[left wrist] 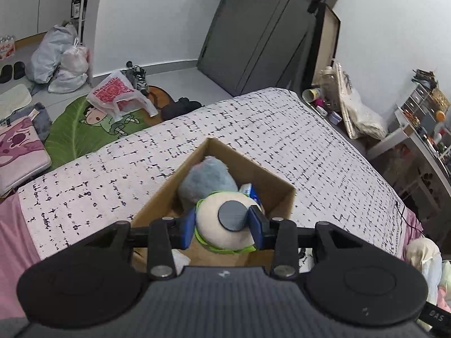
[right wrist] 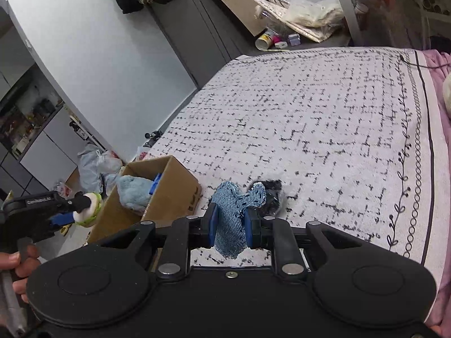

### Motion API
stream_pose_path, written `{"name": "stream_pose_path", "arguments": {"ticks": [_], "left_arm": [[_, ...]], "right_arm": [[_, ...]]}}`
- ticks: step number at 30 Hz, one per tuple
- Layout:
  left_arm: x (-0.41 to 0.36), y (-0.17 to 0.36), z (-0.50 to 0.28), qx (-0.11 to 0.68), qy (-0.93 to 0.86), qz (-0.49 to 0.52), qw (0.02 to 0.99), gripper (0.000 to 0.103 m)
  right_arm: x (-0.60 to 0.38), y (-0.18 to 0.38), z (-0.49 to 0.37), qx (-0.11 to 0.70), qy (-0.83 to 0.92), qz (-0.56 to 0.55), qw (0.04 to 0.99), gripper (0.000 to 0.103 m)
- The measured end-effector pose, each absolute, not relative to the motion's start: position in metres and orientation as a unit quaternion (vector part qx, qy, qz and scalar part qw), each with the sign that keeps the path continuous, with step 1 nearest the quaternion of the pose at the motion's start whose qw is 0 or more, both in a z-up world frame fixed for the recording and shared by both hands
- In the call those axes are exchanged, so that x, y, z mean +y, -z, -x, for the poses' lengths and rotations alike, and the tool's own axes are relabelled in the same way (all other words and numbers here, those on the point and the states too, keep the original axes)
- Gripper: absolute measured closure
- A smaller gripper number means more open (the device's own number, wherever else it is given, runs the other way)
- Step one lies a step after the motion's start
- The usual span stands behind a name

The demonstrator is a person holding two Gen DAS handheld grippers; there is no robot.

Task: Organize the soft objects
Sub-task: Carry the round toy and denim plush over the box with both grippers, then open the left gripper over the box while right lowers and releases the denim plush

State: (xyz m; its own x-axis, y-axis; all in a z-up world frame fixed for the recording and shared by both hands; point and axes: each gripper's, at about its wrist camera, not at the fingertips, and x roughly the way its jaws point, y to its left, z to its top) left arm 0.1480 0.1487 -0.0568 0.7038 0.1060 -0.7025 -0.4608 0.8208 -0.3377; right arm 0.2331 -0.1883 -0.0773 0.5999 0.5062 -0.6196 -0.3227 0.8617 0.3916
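A brown cardboard box (left wrist: 274, 181) stands open on the patterned bedspread (left wrist: 282, 129). Inside it lie a fluffy blue plush (left wrist: 207, 181) and something blue and white (left wrist: 251, 191). My left gripper (left wrist: 224, 222) is shut on a round cream plush with a green rim and a grey disc (left wrist: 225, 225), held above the near end of the box. The right wrist view shows that same plush (right wrist: 87, 208) beside the box (right wrist: 172, 194). My right gripper (right wrist: 229, 226) is shut on a blue denim cloth (right wrist: 232, 214) above the bedspread (right wrist: 310, 129). A dark fuzzy item (right wrist: 272, 194) lies just beyond it.
The floor past the bed holds plastic bags (left wrist: 60, 56), a green leaf-shaped rug (left wrist: 93, 126) and shoes (left wrist: 138, 77). A dark wardrobe (left wrist: 253, 33) stands behind. Cluttered shelves (left wrist: 422, 118) line the right side. A hand (right wrist: 17, 267) grips the left gripper's handle.
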Motion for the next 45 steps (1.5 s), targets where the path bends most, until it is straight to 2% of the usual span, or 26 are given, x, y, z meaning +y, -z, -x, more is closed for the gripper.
{"name": "stream_pose_path", "arguments": {"ticks": [10,22,34,43,45], "left_arm": [[0.173,0.090,-0.157,0.364,-0.180,0.290,0.867,0.064],[0.180,0.109,-0.163,0.363,-0.188,0.284,0.867,0.063],[0.183,0.115,-0.164,0.355,-0.165,0.288,0.874,0.052],[0.186,0.116,-0.162,0.346,-0.157,0.291,0.878,0.048],[0.186,0.114,-0.160,0.339,-0.157,0.290,0.881,0.047]], "right_arm": [[-0.165,0.063,-0.236,0.374,-0.251,-0.116,0.885,0.083],[-0.119,0.072,-0.251,0.384,-0.265,-0.123,0.876,0.083],[-0.059,0.084,-0.258,0.404,-0.292,-0.128,0.857,0.083],[-0.025,0.093,-0.258,0.421,-0.309,-0.122,0.844,0.083],[-0.021,0.098,-0.258,0.432,-0.310,-0.128,0.837,0.080]]}}
